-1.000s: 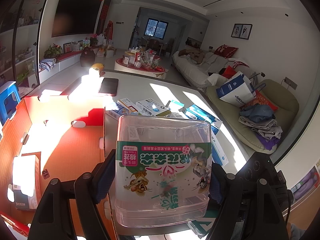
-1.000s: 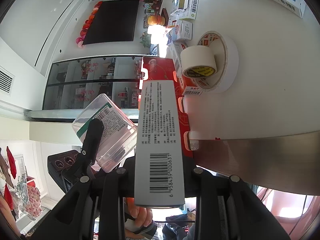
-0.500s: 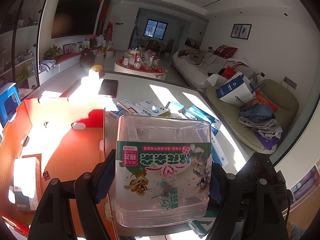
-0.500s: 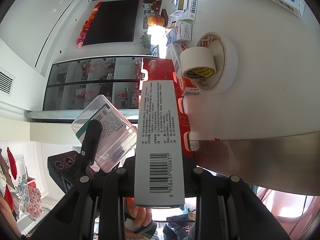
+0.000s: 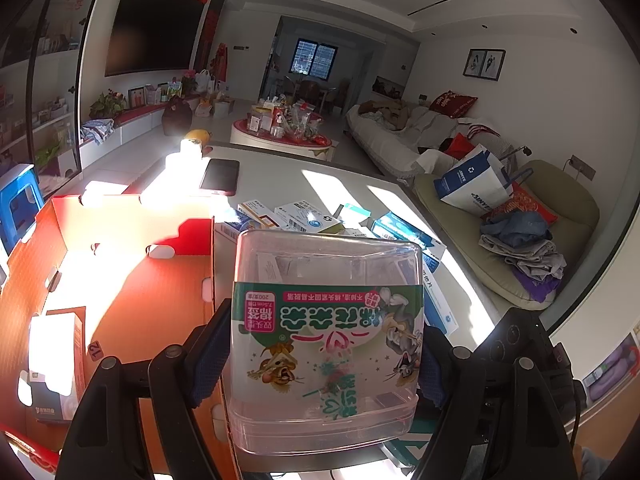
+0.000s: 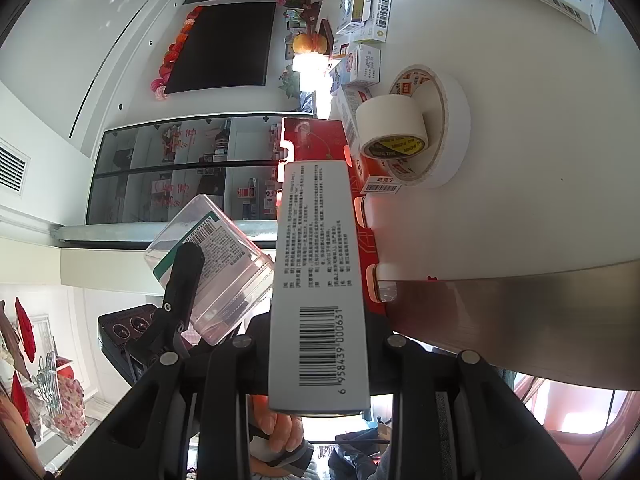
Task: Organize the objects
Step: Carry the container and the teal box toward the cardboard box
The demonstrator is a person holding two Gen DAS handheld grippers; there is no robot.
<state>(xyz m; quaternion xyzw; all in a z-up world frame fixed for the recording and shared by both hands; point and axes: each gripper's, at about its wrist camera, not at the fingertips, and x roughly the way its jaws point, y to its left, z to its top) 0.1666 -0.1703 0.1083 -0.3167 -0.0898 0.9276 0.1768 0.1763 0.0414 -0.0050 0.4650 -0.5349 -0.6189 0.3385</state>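
**Both grippers loaded above the red box, nothing yet set down**

The white table (image 5: 280,184) fills the middle of the left wrist view, and the open red cardboard box (image 5: 132,280) lies at 9 o'clock on it, with one small carton (image 5: 56,360) already inside at 8 o'clock. Loose medicine boxes (image 5: 304,216) are scattered at 12 o'clock, just beyond the held item.

The left gripper (image 5: 326,356) is closed onto a clear plastic tub (image 5: 326,340) with a green cartoon label, its blue pads pressed to the tub's two sides at 6 o'clock. The right gripper (image 6: 318,344) is clamped on a long grey carton (image 6: 320,280) with a barcode, held lengthwise along the fingers; in that view the tub appears again at 9 o'clock.

Judging by this, the step in hand is carrying two picked items to the box. The next move calls for lowering each over the box floor, clear of the carton inside, before letting go.

Two tape rolls (image 6: 416,132), one leaning on the other, sit at 1 o'clock in the right view. The tub's contents are hard to make out, the box's near corner is cut off, and the grey carton hides the right fingertips.
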